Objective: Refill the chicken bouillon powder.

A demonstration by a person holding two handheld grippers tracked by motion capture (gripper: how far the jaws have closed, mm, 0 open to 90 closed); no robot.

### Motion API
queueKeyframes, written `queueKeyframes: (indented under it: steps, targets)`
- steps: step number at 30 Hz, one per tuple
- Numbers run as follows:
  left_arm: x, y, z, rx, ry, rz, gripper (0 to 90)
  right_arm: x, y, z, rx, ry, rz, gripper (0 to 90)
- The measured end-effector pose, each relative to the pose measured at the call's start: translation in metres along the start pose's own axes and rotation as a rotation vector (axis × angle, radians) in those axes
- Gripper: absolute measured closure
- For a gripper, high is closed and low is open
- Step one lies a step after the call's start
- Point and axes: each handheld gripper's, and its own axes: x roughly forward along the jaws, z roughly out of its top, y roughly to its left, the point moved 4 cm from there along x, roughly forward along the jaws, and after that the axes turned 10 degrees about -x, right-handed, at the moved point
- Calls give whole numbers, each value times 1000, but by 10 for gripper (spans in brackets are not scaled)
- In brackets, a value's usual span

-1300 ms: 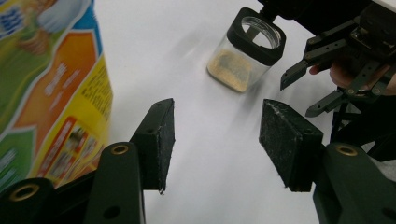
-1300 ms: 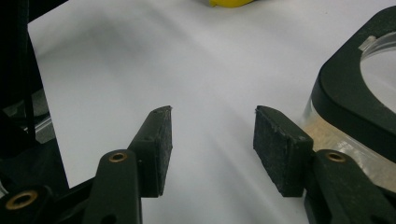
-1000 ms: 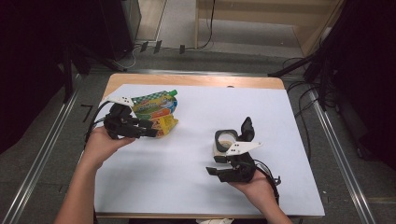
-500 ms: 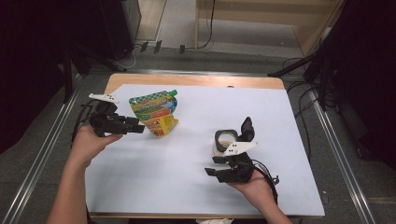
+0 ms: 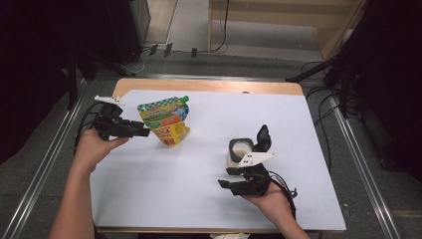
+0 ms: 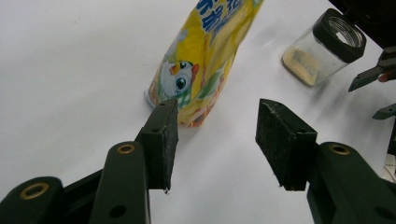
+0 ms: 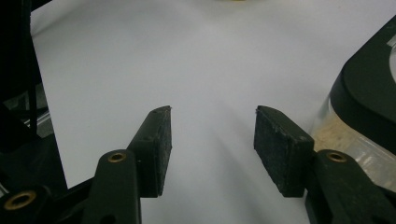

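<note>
A yellow and green snack pouch (image 5: 164,119) stands on the white sheet at the left. My left gripper (image 5: 146,132) sits just left of it and points at it, with a small gap between. In the left gripper view the pouch (image 6: 205,60) stands ahead of the open jaws (image 6: 215,135), which hold nothing. A glass jar (image 5: 239,149) with a black flip lid (image 5: 262,137) raised stands at the right. My right gripper (image 5: 225,178) rests near it, in front, jaws pointing left. In the right gripper view the jaws (image 7: 212,135) are open over bare sheet, with the jar (image 7: 369,102) at the right edge.
The white sheet (image 5: 199,204) covers most of a wooden table (image 5: 209,85). Metal rails (image 5: 45,164) run along both sides, with cables on the floor beyond. The left gripper view also shows the jar (image 6: 327,46) and part of the other gripper (image 6: 373,77) at far right.
My left gripper has drawn back to the left, away from the pouch it was up against. The pouch, the jar and my right gripper have stayed put.
</note>
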Motion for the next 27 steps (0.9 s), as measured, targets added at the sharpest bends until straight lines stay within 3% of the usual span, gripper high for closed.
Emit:
queueKeyframes:
  steps: [4, 15, 21, 24, 27]
  targets:
    - [7, 2, 6, -2, -15, -9, 495, 0, 0, -1, 4, 2, -2, 476]
    - [21, -3, 20, 10, -100, 3, 619, 2, 3, -4, 6, 4, -15, 466]
    - [30, -5, 24, 0, -99, -21, 667, 11, 4, 0, 11, -2, -7, 464]
    - [37, -8, 24, 6, -77, -9, 715, 16, 6, 6, 0, 0, 1, 460]
    - [38, -11, 24, 7, -89, 6, 766, 22, 8, 13, -9, -12, 16, 452]
